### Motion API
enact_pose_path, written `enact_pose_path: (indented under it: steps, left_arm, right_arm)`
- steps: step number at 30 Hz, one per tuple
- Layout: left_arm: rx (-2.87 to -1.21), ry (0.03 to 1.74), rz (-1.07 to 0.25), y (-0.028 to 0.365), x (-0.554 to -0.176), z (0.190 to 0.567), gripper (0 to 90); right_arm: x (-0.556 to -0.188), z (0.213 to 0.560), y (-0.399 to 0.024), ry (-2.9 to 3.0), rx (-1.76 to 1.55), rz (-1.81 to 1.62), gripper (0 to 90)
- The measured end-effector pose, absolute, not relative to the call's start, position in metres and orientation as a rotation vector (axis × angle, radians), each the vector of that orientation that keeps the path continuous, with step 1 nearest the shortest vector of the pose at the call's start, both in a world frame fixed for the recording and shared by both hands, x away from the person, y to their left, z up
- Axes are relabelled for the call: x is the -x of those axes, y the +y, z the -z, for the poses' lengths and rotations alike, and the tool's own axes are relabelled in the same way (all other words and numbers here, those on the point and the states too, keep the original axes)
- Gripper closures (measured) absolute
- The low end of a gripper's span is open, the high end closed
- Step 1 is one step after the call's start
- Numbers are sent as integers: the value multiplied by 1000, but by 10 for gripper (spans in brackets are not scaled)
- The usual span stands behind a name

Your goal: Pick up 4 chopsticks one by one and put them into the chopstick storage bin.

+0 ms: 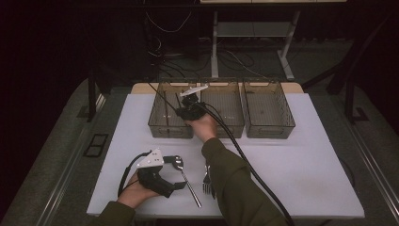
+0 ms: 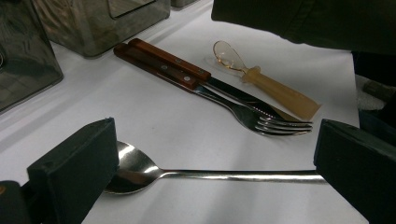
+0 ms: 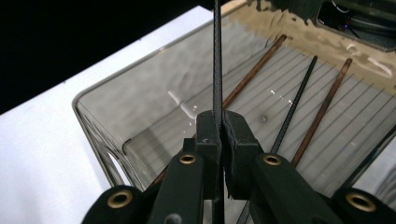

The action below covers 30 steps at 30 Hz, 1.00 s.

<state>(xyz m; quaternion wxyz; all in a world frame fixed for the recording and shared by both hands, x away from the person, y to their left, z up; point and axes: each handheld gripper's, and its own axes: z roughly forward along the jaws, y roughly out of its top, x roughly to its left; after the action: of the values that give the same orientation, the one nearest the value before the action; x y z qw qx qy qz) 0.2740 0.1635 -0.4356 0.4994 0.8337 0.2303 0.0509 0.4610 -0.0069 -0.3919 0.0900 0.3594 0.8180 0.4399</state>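
Holding a black chopstick (image 3: 217,70) upright, shut right tongs (image 3: 222,140) hover over left bin (image 3: 93,116), chopsticks inside lying toward one o'clock; left tongs (image 2: 210,158) gape astride spoon (image 2: 140,170).

We saw three clear smoked plastic bins (image 1: 268,123) in a row along the far side of the white table (image 1: 301,165). The right gripper (image 3: 219,135) sat over the leftmost bin, clamping a thin black chopstick (image 3: 217,70); three more chopsticks (image 3: 322,107) lay inside it. Near the front edge, the left gripper (image 1: 176,172) straddled a steel spoon (image 2: 187,175). Beyond the spoon lay a wooden-handled fork (image 2: 224,100) beside a wooden-handled knife (image 2: 187,65), with a translucent plastic spoon (image 2: 266,86) behind them.
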Motion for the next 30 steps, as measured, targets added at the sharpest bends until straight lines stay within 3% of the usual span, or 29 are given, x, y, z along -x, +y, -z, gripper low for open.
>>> enact_pose_path:
  steps: [7, 12, 23, 30]
  left_arm:
    - [-2017, 557, -120, 163, -274, 436, 0]
    - [-2020, 554, -122, 163, -274, 436, 0]
    - [-2020, 559, -125, 163, -275, 436, 0]
    - [-2025, 558, -132, 164, -276, 437, 0]
  right_arm:
    - [-461, 396, -4, 2458, -1079, -1273, 845]
    - [-460, 392, -6, 2433, -1079, -1286, 666]
    - [-455, 382, -15, 2443, -1052, -1322, 460]
    - [-447, 372, -34, 2452, -1016, -1355, 401]
